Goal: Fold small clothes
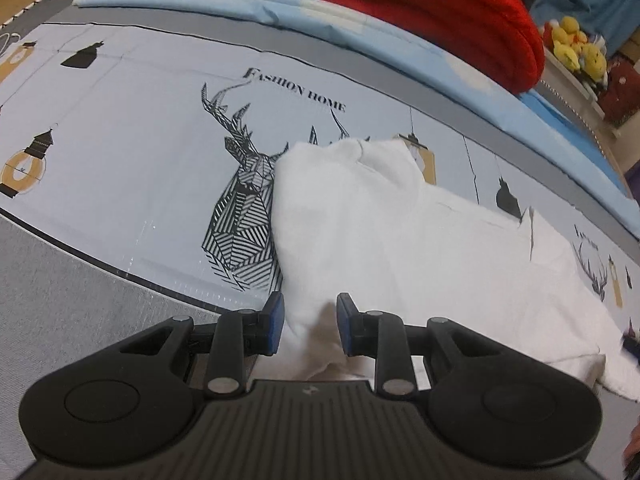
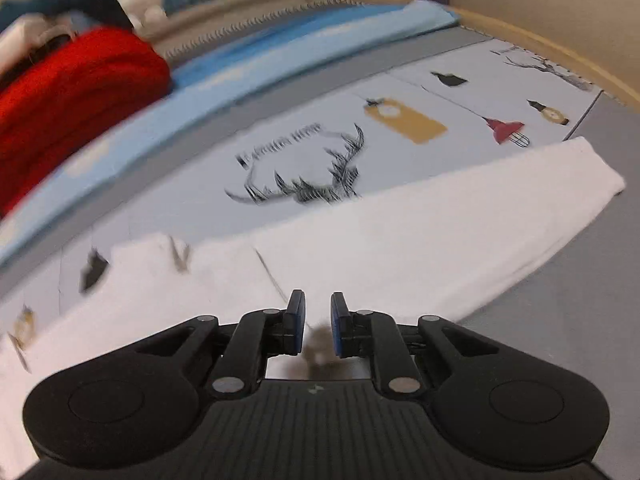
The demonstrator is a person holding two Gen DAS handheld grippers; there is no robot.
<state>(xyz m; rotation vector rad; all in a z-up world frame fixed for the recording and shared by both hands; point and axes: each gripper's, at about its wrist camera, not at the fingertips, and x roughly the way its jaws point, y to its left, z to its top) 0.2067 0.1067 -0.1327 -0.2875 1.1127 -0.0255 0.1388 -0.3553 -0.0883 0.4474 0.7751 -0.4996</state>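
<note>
A white garment (image 1: 400, 248) lies spread on a bed sheet (image 1: 140, 152) printed with a deer head and lamps. Its far end is humped up in a fold beside the deer. My left gripper (image 1: 311, 320) hangs low over the garment's near left edge. Its jaws stand apart and cloth shows in the gap, with no pad pressing on it. In the blurred right wrist view the same garment (image 2: 380, 240) runs as a long white band across the sheet (image 2: 280, 160). My right gripper (image 2: 318, 320) is just above its near edge, a narrow gap between the pads, nothing clamped.
A red blanket (image 1: 440, 12) and a folded light blue sheet (image 1: 240, 4) lie along the far side of the bed. Yellow plush toys (image 1: 576, 44) sit on a shelf behind. A plain grey band of sheet (image 2: 560, 300) borders the garment on the near side.
</note>
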